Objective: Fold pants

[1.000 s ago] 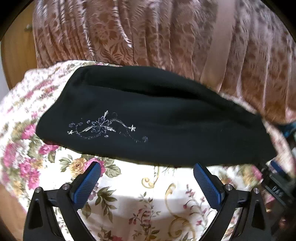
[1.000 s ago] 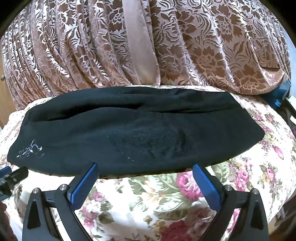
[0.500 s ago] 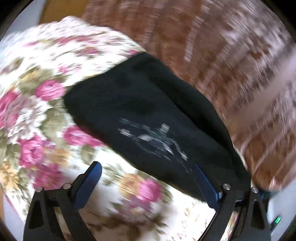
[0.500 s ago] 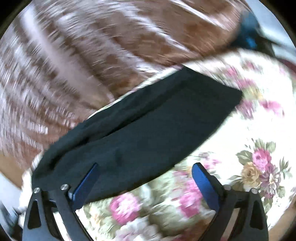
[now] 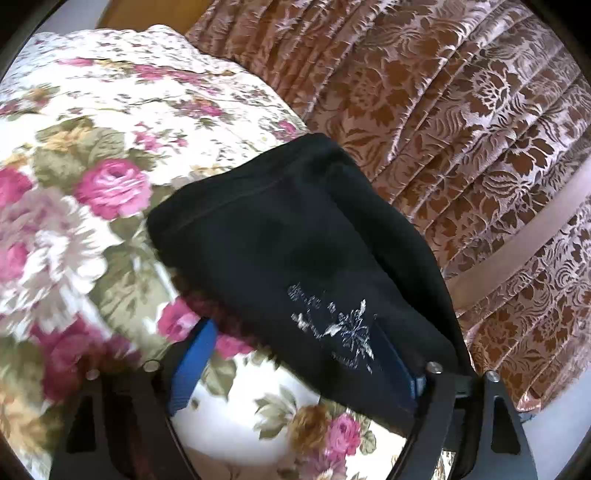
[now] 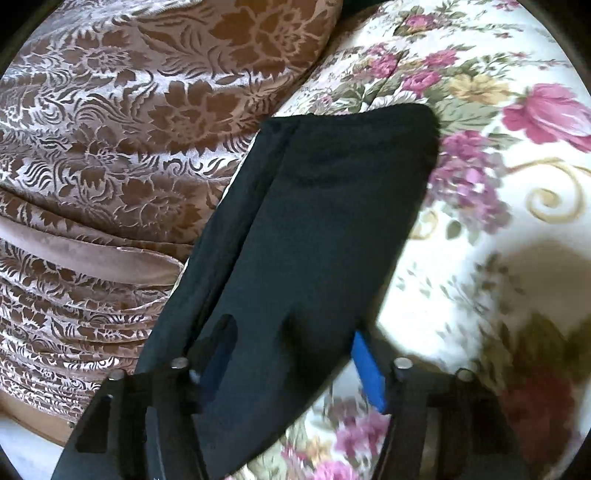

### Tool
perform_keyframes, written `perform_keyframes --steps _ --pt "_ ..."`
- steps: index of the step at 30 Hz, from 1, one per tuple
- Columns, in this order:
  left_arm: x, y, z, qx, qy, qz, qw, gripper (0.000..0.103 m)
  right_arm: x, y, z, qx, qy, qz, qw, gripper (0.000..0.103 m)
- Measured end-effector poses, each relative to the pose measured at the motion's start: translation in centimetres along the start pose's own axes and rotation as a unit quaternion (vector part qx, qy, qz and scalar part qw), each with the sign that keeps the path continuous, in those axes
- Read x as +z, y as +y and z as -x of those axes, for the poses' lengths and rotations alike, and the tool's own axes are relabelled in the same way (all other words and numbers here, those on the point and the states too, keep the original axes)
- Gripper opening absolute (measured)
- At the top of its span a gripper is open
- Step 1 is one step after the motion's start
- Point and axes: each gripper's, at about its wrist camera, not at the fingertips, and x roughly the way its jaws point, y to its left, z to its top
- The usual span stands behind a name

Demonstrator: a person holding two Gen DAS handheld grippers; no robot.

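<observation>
The black pants [image 5: 295, 251] lie folded lengthwise on a floral bedspread, with a silver embroidered motif [image 5: 340, 328] near my left gripper. My left gripper [image 5: 295, 362] is open; its right finger sits over the pants' edge, its left finger [image 5: 192, 365] over the bedspread. In the right wrist view the other end of the pants [image 6: 314, 258] runs between my fingers. My right gripper [image 6: 291, 369] is open, straddling the fabric, with the left finger on the cloth and the right finger [image 6: 367, 369] at its edge.
The floral bedspread [image 5: 92, 166] also shows in the right wrist view [image 6: 498, 240]. A brown patterned curtain [image 5: 461, 129] hangs right behind the bed and shows in the right wrist view too [image 6: 129, 147]. Wood panelling [image 5: 129, 14] shows at the top left.
Both grippers have swung outward and dropped toward opposite ends of the pants. Each now has the fabric's edge between its open fingers, where a second ago both were back from the near edge.
</observation>
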Motion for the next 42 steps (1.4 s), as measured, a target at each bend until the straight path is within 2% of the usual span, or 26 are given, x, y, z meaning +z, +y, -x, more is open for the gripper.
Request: perform_keyframes --steps 2,4,5,6,8,10,11,12,14,17,20,25,31,32,33,35,38,40,41,42 --pt "0.2 -0.3 -0.5 0.008 0.006 -0.007 0.9999 0.086 0.3 -0.3 -0.8 0.013 -0.004 -0.009 1.000 0.051" --pt "0.4 -0.3 -0.8 0.013 0.005 -0.010 0.9999 0.085 0.4 -1.2 -1.1 0.022 -0.013 -0.021 0.999 0.032" --pt "0.5 -0.3 -0.9 0.019 0.004 -0.010 0.9998 0.082 0.5 -1.9 -1.5 0.020 -0.016 -0.033 0.999 0.017" --pt "0.5 -0.2 -1.0 0.026 0.003 -0.006 0.9996 0.078 0.4 -2.5 -1.6 0.025 -0.017 -0.042 0.999 0.013" --pt "0.5 0.0 -1.1 0.028 -0.001 0.001 0.9996 0.074 0.6 -2.8 -1.7 0.042 -0.019 -0.050 0.998 0.013" --pt "0.8 0.3 -1.5 0.022 0.000 0.008 0.9997 0.054 0.5 -2.4 -1.9 0.041 -0.021 -0.034 0.998 0.013" --pt "1.0 0.5 -1.9 0.020 0.010 0.015 0.9996 0.030 0.5 -2.2 -2.0 0.042 -0.021 -0.022 0.999 0.013" --pt "1.1 1.1 -2.3 0.023 0.023 0.028 0.9991 0.015 0.4 -2.1 -2.0 0.041 -0.022 -0.017 0.999 0.011" --pt "1.4 2.3 -2.6 0.006 0.033 0.066 0.9973 0.009 0.4 -2.2 -2.0 0.035 -0.025 -0.016 0.999 0.009" --pt "2.0 3.0 -2.0 -0.021 0.033 0.097 0.9945 0.006 0.3 -1.6 -1.4 0.020 -0.037 -0.005 0.999 0.008" --pt "2.1 3.4 -0.7 -0.041 0.031 0.110 0.9926 0.006 -0.3 -1.5 0.5 0.028 -0.063 -0.006 0.998 0.007" --pt "1.8 4.8 2.4 -0.059 0.036 0.125 0.9897 0.006 -1.5 -1.3 4.3 0.030 -0.071 0.028 0.997 0.007" --pt "1.2 7.0 8.8 -0.041 0.004 0.116 0.9924 0.005 -3.0 -1.5 9.1 0.034 -0.052 0.035 0.997 0.007" --pt "1.0 7.5 9.6 -0.033 0.001 0.112 0.9931 0.002 -3.4 -1.7 9.9 0.033 -0.049 0.036 0.998 0.007" --pt "0.8 7.9 10.4 -0.009 -0.008 0.102 0.9947 0.000 -3.9 -1.8 10.6 0.030 -0.047 0.041 0.998 0.007" --pt "0.6 8.5 10.9 -0.002 -0.010 0.081 0.9966 0.000 -4.6 -2.5 10.8 0.013 -0.043 0.049 0.998 0.007" --pt "0.0 8.0 9.9 -0.032 0.009 0.056 0.9978 0.003 -5.0 -3.6 9.7 -0.010 -0.035 0.050 0.998 0.010" --pt "-0.4 7.3 8.5 -0.028 0.028 0.054 0.9978 0.026 -5.2 -3.7 9.3 -0.014 -0.045 0.048 0.998 0.010" --pt "-0.5 7.2 8.0 -0.025 0.036 0.058 0.9973 0.064 -5.3 -3.7 9.3 -0.015 -0.049 0.049 0.998 0.012" --pt "-0.5 7.3 7.4 -0.025 0.039 0.074 0.9962 0.082 -5.3 -3.5 9.3 -0.015 -0.051 0.047 0.997 0.015"
